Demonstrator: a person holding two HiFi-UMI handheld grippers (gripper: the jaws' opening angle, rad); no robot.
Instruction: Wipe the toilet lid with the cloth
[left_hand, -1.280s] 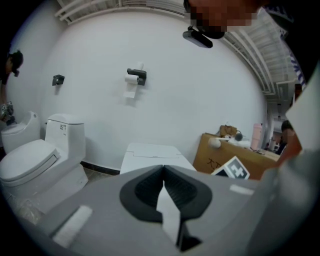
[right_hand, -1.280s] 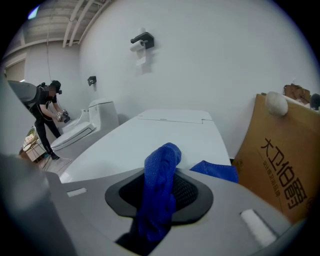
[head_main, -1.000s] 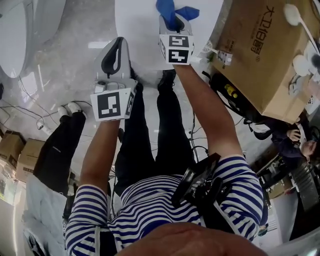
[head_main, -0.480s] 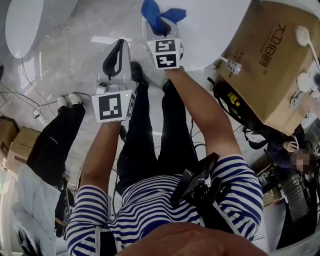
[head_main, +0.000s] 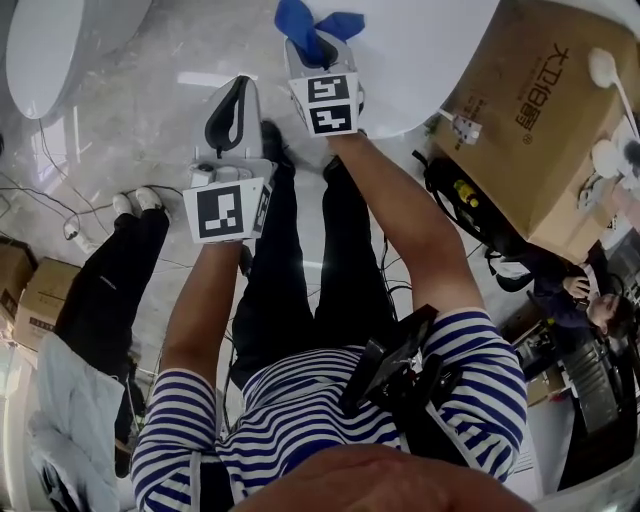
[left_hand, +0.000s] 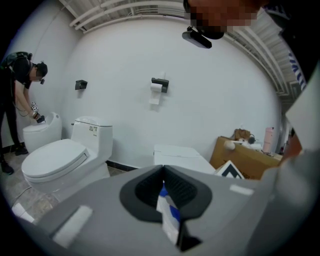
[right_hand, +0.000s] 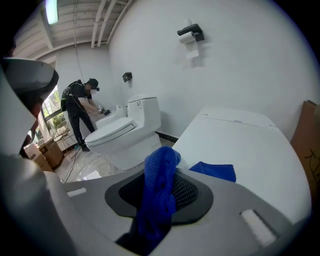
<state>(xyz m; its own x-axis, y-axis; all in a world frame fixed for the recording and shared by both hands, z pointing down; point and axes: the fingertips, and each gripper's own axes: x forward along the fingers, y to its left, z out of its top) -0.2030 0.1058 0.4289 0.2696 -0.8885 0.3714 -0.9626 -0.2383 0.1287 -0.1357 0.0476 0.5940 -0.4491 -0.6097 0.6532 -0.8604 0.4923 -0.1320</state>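
Note:
The white toilet lid (head_main: 420, 50) lies at the top of the head view, and it fills the right of the right gripper view as a broad flat toilet lid (right_hand: 240, 145). My right gripper (head_main: 318, 42) sits over its near edge, shut on a blue cloth (head_main: 300, 22). In the right gripper view the cloth (right_hand: 159, 200) bunches up between the jaws of the right gripper (right_hand: 165, 176), and one corner rests flat on the lid. My left gripper (head_main: 240, 84) hangs over the floor left of the lid, shut with nothing held. From the left gripper (left_hand: 162, 170) the lid (left_hand: 180, 156) is straight ahead.
A second toilet (head_main: 60, 35) stands to the left. A big cardboard box (head_main: 530, 110) with small items on top sits right of the lid. Cables (head_main: 60, 215) trail on the floor near another person's legs (head_main: 120, 280). A third person (right_hand: 80, 107) bends over a far toilet.
The right gripper with the cloth has shifted a little left along the lid's near edge. The left gripper has barely moved.

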